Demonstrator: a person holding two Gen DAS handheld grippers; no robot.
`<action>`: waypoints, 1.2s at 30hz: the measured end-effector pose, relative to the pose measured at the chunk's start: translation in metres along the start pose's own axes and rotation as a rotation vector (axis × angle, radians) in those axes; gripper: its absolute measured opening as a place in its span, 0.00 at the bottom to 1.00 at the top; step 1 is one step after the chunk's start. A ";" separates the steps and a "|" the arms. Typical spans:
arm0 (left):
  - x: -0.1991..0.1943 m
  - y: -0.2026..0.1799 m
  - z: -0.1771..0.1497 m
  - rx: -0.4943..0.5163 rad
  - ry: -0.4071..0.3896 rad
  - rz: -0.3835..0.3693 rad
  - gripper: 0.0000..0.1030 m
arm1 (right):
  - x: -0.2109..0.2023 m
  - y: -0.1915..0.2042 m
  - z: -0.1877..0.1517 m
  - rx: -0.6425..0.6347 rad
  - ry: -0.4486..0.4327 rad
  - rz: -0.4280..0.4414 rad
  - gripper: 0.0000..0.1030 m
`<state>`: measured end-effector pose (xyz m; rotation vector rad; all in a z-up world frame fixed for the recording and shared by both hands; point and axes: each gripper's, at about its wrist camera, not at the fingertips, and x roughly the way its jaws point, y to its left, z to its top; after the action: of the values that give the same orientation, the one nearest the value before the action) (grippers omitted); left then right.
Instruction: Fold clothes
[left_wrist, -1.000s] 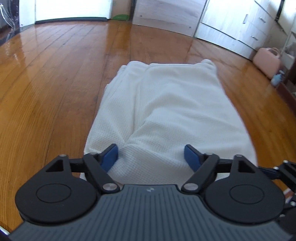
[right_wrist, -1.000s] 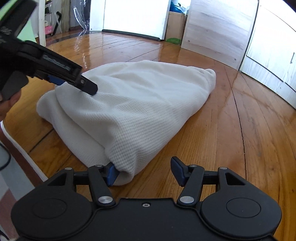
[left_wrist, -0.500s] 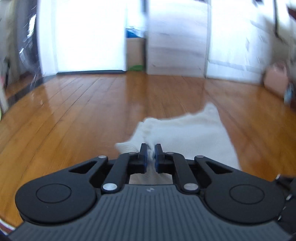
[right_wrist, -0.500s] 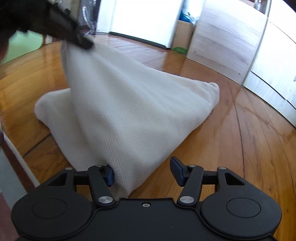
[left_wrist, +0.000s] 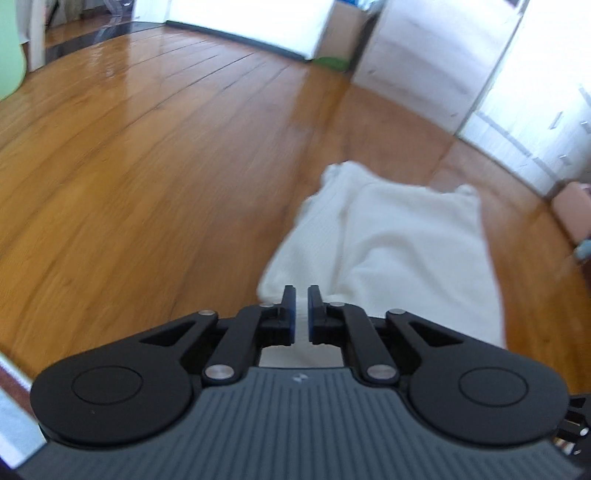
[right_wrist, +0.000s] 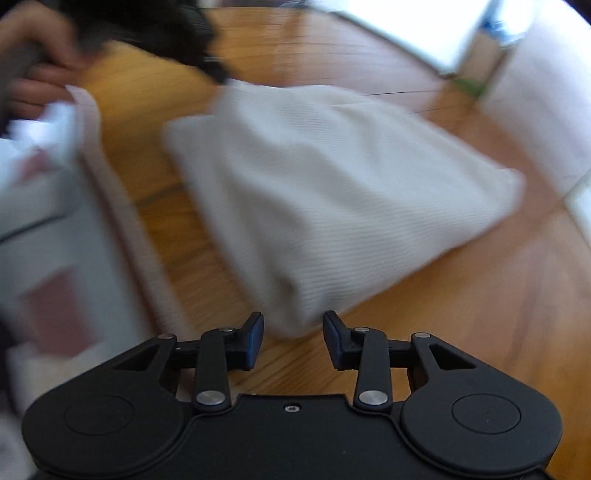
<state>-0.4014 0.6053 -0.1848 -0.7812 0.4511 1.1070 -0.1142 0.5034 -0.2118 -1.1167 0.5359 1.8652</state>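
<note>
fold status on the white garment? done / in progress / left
Done: the white garment already lies on the wood floor as a narrow, layered strip.
In hand: the left gripper is shut on its near edge. The right gripper is open, fingers either side of the near corner, not yet pinching.
Left: close the right, carry the near end over toward the far end, then flatten. Both views are blurred, so layer count is unclear.

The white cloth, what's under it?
The white cloth lies on the shiny wooden floor, which shows all around it. Anything else beneath is covered, so that can't be seen.
</note>
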 end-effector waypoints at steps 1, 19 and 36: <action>0.001 0.000 0.001 -0.005 -0.001 -0.020 0.18 | -0.015 -0.012 0.006 0.037 -0.022 0.089 0.39; 0.038 -0.003 0.004 -0.039 0.023 -0.152 0.62 | 0.114 -0.162 0.228 0.404 0.091 0.066 0.70; 0.055 -0.011 -0.008 0.103 0.080 -0.198 0.13 | 0.145 -0.147 0.187 0.141 -0.144 -0.025 0.07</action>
<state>-0.3691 0.6306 -0.2232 -0.7639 0.4832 0.8638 -0.1119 0.7810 -0.2319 -0.8852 0.5594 1.8398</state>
